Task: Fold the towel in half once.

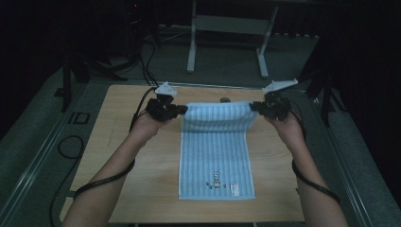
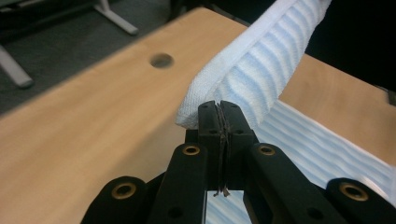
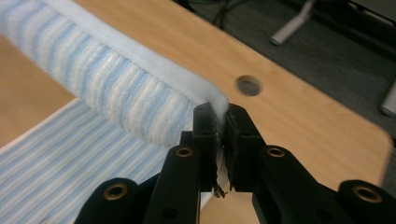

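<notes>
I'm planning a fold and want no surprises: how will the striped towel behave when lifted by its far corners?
Probably floppy: the towel sags between the left gripper and right gripper. Likely light, since corner pinches hold it. Its ribbed terry looks grippy, unlikely to slip.

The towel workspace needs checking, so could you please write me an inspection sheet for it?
Surface: wooden table, light grain, with a round hole near its far edge.
Job's things: blue striped towel, its near part flat on the table, its far edge lifted; a small rabbit motif near the near hem.
Clutter: nothing seen.
Grippers: left gripper shut on the towel's far left corner; right gripper shut on its far right corner.
Cables: a black cable trails along the left forearm, another along the right; more loop on the floor at left.
Surroundings: dark room, grey floor, a pale metal frame beyond the table.
</notes>
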{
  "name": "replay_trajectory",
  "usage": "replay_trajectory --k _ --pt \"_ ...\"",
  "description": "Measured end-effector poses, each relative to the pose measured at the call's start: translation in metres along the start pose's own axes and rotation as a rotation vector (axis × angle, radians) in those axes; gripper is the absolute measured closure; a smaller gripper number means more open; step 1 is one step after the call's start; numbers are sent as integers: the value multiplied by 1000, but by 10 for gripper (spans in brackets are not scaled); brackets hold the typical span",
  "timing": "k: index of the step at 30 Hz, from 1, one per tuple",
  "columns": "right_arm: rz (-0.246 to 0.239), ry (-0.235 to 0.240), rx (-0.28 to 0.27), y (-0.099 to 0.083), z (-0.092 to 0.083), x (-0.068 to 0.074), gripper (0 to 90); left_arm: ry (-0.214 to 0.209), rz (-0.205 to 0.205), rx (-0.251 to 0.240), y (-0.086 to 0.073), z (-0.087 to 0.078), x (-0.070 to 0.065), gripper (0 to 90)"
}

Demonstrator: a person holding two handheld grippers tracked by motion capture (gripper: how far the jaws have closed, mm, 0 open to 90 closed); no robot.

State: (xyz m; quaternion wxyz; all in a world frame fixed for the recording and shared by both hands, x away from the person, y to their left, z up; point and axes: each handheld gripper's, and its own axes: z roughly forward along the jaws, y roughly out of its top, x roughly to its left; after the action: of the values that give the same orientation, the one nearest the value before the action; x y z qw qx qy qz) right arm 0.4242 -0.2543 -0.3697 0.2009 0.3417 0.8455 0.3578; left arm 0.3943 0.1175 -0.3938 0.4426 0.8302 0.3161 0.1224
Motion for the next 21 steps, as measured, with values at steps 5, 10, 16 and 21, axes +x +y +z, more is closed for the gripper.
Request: replay_trajectory --k 5,10,16,21 --pt "-13 63 22 -47 -4 25 832 -43 28 55 -39 3 -26 880" --pt "-12 112 73 -91 3 47 831 -83 18 106 -77 10 -46 879" --pt "0 167 137 -126 16 60 825 -141 -40 165 -111 26 -50 879" --pt "26 184 173 -137 28 61 825 -130 -51 173 -119 35 -51 879"
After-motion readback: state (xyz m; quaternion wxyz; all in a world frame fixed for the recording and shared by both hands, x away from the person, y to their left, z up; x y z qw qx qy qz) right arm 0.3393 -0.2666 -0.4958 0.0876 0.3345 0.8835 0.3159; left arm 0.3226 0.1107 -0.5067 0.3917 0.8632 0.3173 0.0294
